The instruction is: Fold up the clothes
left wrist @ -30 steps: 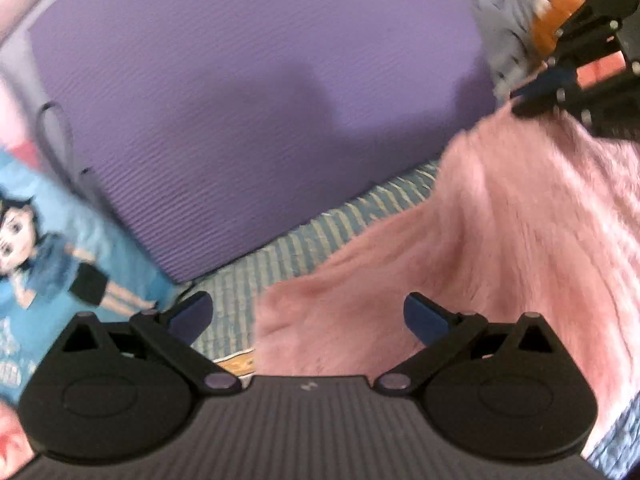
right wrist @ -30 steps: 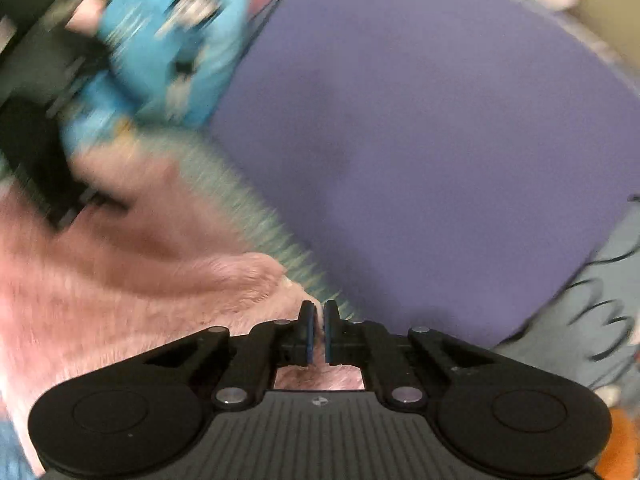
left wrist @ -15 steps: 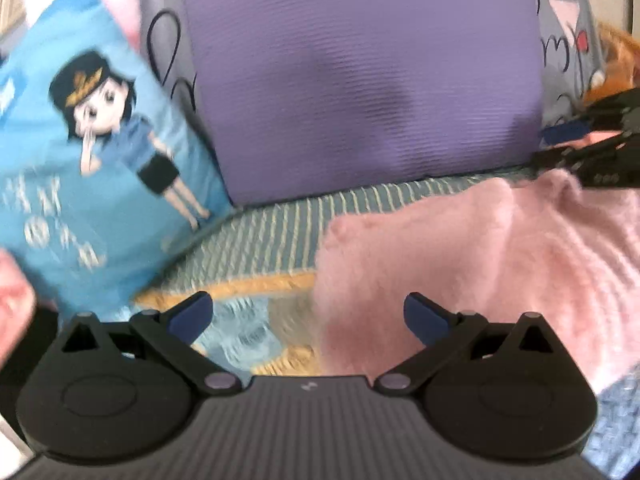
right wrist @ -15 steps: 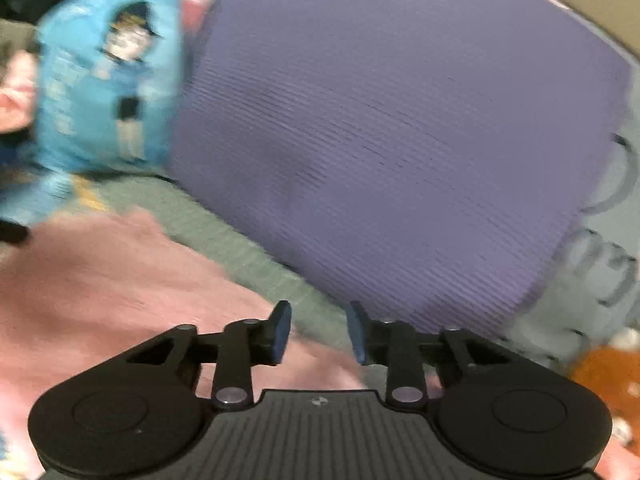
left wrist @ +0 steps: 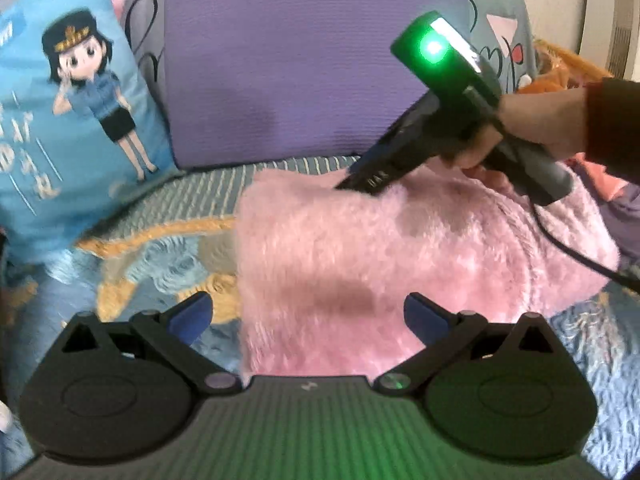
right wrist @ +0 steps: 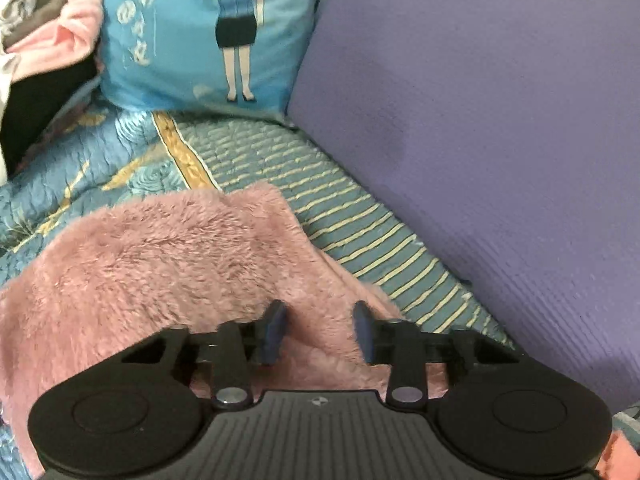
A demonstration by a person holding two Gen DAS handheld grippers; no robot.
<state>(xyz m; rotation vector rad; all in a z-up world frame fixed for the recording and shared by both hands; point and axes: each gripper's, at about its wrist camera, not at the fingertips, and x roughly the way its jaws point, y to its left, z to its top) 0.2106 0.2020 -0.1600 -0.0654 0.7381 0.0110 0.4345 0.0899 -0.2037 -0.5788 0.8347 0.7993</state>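
Observation:
A fluffy pink garment (left wrist: 380, 256) lies folded on the blue patterned bedspread (left wrist: 160, 248). My left gripper (left wrist: 308, 316) is wide open just in front of its near edge, holding nothing. In the left wrist view a hand (left wrist: 536, 128) holds the right gripper body over the garment's far edge, its tips hidden in the fur. From the right wrist view, the right gripper (right wrist: 320, 330) stands open above the pink garment (right wrist: 168, 264), with fur between the pads (right wrist: 276, 328) but no grip.
A purple cushion (left wrist: 312, 56) stands behind the garment, with a blue cartoon pillow (left wrist: 76, 120) to its left. A grey printed pillow (left wrist: 504, 40) and orange fabric (left wrist: 560, 64) are at the right. A cable (left wrist: 576, 256) trails over the garment. Pink and dark clothes (right wrist: 48, 48) are piled at the far left.
The right gripper, shut on the pink garment's edge a second ago, has opened and let go. The garment now lies flat, and the left gripper has pulled back and swung level.

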